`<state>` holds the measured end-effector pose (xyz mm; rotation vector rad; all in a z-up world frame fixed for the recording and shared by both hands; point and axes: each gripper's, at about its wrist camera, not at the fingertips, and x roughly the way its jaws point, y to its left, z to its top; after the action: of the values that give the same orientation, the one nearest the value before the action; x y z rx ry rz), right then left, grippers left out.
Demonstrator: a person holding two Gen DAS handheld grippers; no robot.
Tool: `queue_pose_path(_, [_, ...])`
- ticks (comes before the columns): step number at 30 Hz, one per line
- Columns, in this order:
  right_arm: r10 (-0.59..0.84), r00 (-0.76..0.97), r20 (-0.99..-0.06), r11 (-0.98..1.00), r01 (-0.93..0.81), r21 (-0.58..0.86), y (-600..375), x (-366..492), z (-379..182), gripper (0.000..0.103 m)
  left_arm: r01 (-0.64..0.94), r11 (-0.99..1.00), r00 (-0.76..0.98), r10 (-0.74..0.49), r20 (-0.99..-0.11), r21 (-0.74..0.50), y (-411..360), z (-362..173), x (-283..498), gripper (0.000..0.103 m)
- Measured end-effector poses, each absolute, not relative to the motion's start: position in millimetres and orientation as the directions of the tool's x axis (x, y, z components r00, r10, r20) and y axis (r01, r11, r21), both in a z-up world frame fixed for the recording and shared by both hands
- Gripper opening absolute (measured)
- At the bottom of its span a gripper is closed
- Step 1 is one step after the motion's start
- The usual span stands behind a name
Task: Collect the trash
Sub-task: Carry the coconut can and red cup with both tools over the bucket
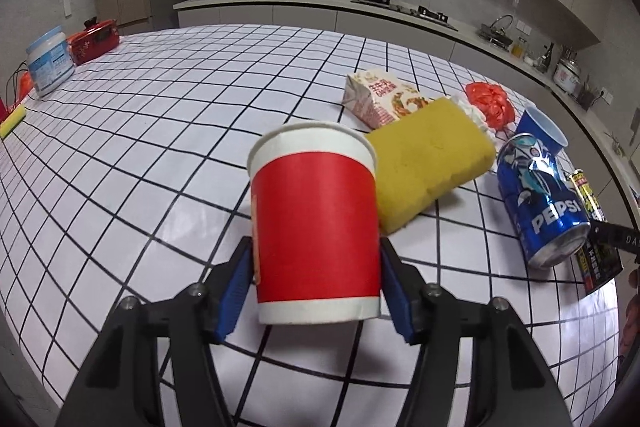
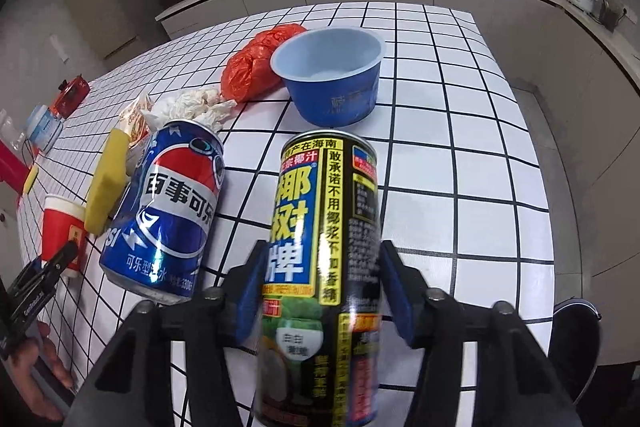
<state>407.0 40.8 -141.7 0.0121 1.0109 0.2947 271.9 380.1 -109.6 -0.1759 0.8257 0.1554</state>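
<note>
Red-banded white paper cup (image 1: pixel 316 227) being gripped between closed left gripper (image 1: pixel 316 301) pads, above gridded tablecloth (image 1: pixel 160 115); black-yellow coconut-juice can (image 2: pixel 324 267) being clamped by right gripper (image 2: pixel 320 297). Pickup step; bin unseen, carry-off judged next.

- Left wrist view: paper cup (image 1: pixel 316 223) at frame centre, between the left gripper (image 1: pixel 316 291) fingers, on the gridded table (image 1: pixel 160 115).
- Sponge (image 1: pixel 432 163) just right of and behind the cup, touching it.
- Carton (image 1: pixel 384 97) behind the sponge, upper centre-right.
- Plastic bag (image 1: pixel 490 103) right of the carton; tissue wad (image 1: pixel 476 115) between bag and sponge.
- Pepsi can (image 1: pixel 540 199) at right, tilted; bowl (image 1: pixel 542 131) just behind it.
- Jar (image 1: pixel 50 61) and small appliance (image 1: pixel 96 41) at far upper left, side by side.
- Right wrist view: coconut juice can (image 2: pixel 324 267) at centre between the right gripper (image 2: pixel 320 291) fingers; Pepsi can to its left, bowl behind it.
</note>
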Motion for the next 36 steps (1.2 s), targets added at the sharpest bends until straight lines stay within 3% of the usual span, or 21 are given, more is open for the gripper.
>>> queue_pose_path(12, [0.289, 0.552, -0.782, 0.95, -0.262, 0.166, 14, 364, -119, 0.055, -0.164, 0.982, 0.727, 0.053, -0.685, -0.098, 336, -89, 219, 0.056])
queue_pose_path(36, [0.285, 0.613, -0.736, 0.957, -0.229, 0.18, -106, 290, -91, 0.055, 0.051, 0.995, 0.75, -0.098, -0.654, -0.091, 171, -69, 205, 0.056])
